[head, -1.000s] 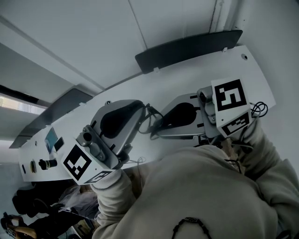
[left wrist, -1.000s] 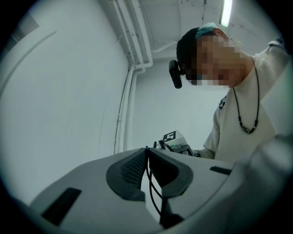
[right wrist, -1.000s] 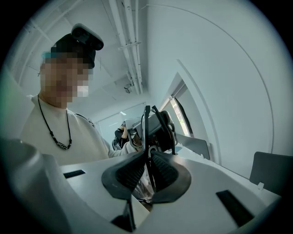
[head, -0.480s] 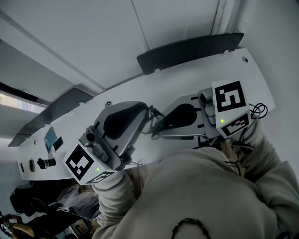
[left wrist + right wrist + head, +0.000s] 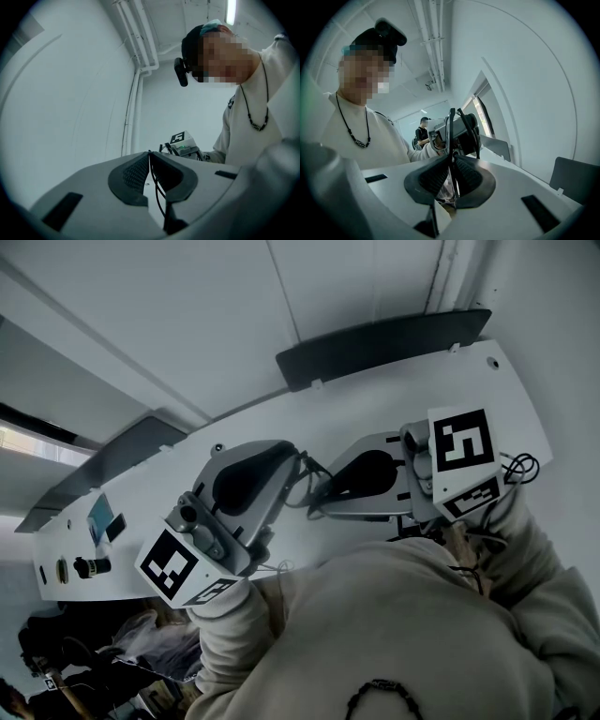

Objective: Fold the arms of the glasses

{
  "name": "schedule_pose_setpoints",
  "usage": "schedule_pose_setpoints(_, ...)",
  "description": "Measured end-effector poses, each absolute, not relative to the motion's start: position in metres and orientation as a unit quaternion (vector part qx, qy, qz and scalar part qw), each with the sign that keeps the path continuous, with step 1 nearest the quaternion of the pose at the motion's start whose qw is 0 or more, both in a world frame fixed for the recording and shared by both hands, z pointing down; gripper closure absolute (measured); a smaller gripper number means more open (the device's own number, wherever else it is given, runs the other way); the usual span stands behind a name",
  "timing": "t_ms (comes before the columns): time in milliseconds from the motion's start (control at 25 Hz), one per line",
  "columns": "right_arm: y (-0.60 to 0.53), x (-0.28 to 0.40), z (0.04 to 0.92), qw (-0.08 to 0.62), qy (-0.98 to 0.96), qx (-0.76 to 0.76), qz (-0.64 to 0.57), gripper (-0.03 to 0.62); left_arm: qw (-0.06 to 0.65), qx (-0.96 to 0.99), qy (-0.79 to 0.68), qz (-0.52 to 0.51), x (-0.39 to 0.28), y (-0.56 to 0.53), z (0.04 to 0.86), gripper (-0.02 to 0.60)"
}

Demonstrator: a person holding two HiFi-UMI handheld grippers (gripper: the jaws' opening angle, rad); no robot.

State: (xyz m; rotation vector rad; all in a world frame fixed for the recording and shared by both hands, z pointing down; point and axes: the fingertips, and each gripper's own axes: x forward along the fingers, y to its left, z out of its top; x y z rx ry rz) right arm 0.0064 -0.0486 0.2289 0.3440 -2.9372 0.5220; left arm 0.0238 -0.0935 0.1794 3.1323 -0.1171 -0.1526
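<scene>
The glasses [image 5: 309,486] are held over the white table [image 5: 469,371], between both grippers. The left gripper [image 5: 294,463] fingers [image 5: 133,173] are clenched on a thin black arm. The right gripper [image 5: 324,495] fingers [image 5: 433,176] are clamped on another black part. Black-and-white square markers [image 5: 462,439] are carried on both grippers.

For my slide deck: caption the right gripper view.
Right gripper pinching thin black glasses, the left gripper gripping their far end.

white table [image 5: 394,404] | dark chair [image 5: 380,345] at far edge | small items [image 5: 98,521] at left end
</scene>
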Motion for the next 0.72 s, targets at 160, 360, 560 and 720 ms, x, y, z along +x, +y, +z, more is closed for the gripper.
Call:
schedule_pose_setpoints(160, -0.05, 0.008, 0.231, 0.07, -0.975, 0.121, 0.173, 0.539, 0.004, 0.997, -0.06, -0.053, 0.02, -0.101, 0.186, 0.56)
schedule_pose_setpoints(360, -0.053, 0.006, 0.229, 0.073, -0.974, 0.129, 0.172, 0.539, 0.019, 0.994, -0.086, -0.071, 0.005, -0.114, 0.189, 0.529)
schedule_pose_setpoints(560, -0.054, 0.01, 0.237, 0.075, -0.973, 0.136, 0.172, 0.539, 0.035, 0.99, -0.113, -0.077, -0.009, -0.125, 0.205, 0.471)
schedule_pose_setpoints(720, -0.059, 0.014, 0.247, 0.093, -0.969, 0.144, 0.176, 0.539, 0.04, 0.988, -0.131, -0.066, -0.02, -0.13, 0.223, 0.471)
